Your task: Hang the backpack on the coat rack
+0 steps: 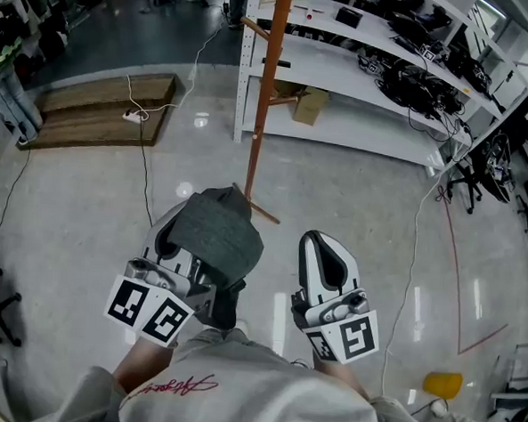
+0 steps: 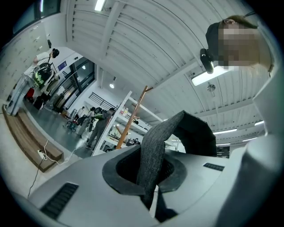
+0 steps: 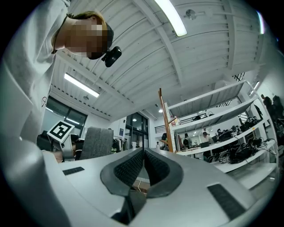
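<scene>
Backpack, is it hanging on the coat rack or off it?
Off it. The left gripper is shut on the grey strap of the backpack, and the coat rack stands apart, farther ahead.

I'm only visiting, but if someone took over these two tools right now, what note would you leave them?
Left tool: shut on a grey fabric loop of the backpack, which drapes over the tool.
Right tool: shut, empty, beside the left one.
Coat rack: a wooden pole standing ahead, apart from the backpack.
Done: backpack is in the grip.
Left: bring it to the coat rack and hang it there.
</scene>
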`<state>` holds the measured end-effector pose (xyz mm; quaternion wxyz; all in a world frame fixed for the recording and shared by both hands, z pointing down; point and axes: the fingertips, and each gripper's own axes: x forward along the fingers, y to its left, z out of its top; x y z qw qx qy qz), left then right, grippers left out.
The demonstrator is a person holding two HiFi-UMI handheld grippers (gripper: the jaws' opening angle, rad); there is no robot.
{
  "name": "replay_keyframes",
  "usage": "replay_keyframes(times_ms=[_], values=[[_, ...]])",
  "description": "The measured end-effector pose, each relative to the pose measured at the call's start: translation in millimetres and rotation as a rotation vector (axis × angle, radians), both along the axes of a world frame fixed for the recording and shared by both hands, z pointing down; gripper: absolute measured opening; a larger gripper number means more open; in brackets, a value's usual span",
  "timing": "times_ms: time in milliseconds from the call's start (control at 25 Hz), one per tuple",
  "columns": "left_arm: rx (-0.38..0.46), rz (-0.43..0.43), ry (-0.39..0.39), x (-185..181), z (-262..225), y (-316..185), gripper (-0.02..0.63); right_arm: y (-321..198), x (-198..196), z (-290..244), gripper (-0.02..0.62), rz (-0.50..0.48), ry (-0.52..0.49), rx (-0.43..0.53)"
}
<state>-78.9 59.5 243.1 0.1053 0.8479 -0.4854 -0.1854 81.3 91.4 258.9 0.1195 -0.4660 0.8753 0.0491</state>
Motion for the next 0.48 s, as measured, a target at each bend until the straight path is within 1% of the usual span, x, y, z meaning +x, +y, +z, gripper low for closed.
replay_keyframes(times_ms=[120,280,480], values=[[0.015,-0.011,0.005,9,-8,-10,0.037,-4,9,-4,0.02,-0.012,-0.002,0.002],[0.023,-0.022,0.019,17,-8,-35,0.037,-18,14,6,0.021,-0.015,-0.003,-0.019],[0.027,-0.009,0.031,21,-2,-71,0.037,-48,13,15,0.021,-0.005,-0.007,-0.023]])
